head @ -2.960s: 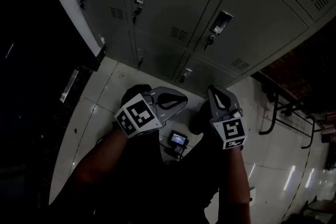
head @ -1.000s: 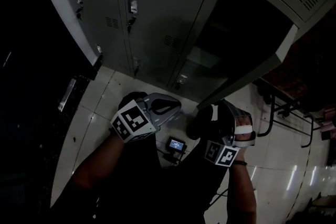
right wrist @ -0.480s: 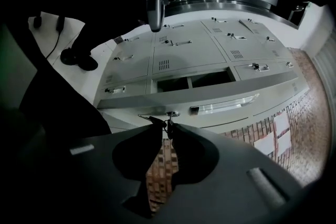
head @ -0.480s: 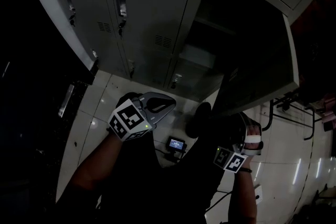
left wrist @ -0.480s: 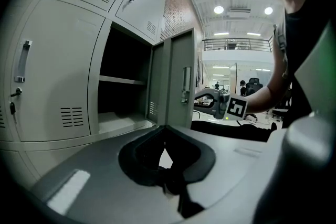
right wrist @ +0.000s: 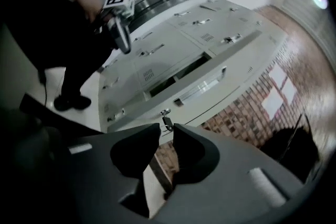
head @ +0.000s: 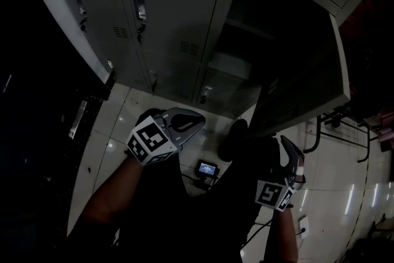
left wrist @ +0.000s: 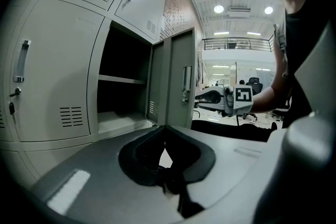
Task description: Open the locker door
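Observation:
The grey locker door (head: 308, 89) stands swung wide to the right, and the dark compartment (head: 271, 21) with its shelf is laid bare. In the left gripper view the door (left wrist: 178, 81) shows edge-on with its handle (left wrist: 186, 84). My right gripper (head: 286, 148) hangs just below the door's lower edge; its jaws are opening and nothing lies between them. In the right gripper view (right wrist: 167, 128) a key (right wrist: 167, 122) dangles from the lock just beyond the tips. My left gripper (head: 198, 119) is shut and empty, held low in front of the closed lockers.
Closed lockers (head: 166, 15) fill the wall to the left of the open one. A small device with a lit screen (head: 209, 167) lies on the tiled floor between my arms. A metal frame (head: 326, 129) stands at the right. A brick wall (right wrist: 247, 113) adjoins the lockers.
The door has swung from half open to wide open. My right gripper has come down and away from the door's edge, and its jaws have parted. The left gripper has hardly moved.

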